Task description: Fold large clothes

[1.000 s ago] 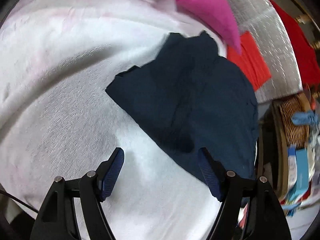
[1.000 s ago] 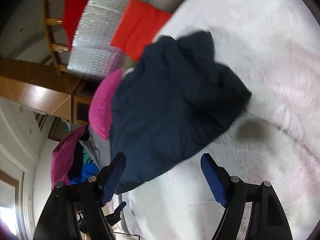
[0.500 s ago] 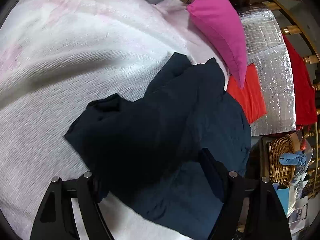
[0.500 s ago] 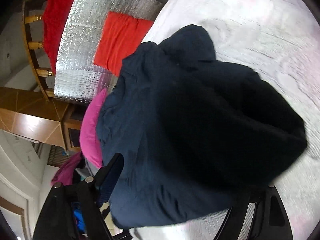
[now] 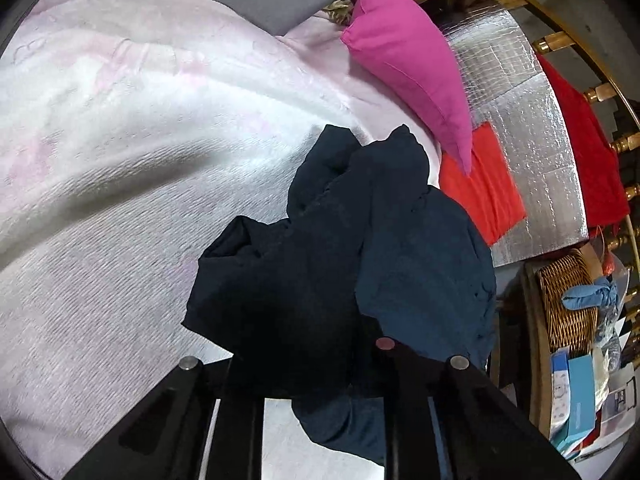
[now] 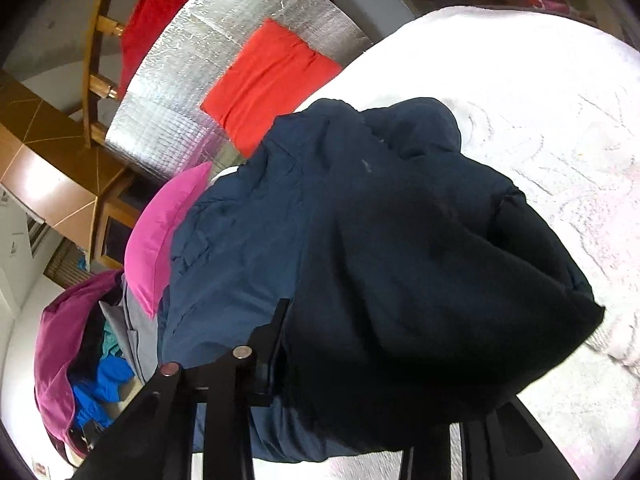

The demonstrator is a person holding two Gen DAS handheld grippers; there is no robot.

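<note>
On the pale pink-white fleecy blanket (image 5: 120,168), the bunched dark navy fabric garment (image 5: 340,264) at lower centre is clamped by the just-closed left gripper (image 5: 312,364) and right gripper (image 6: 360,344), so folding is judged barely begun.

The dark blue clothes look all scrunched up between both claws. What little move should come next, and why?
Probably lift both claws a bit and draw them apart. The dark blue garment lies bunched on the white blanket, and the left claw and right claw have just been closing on its folds. Spreading it would show its shape for folding.
</note>
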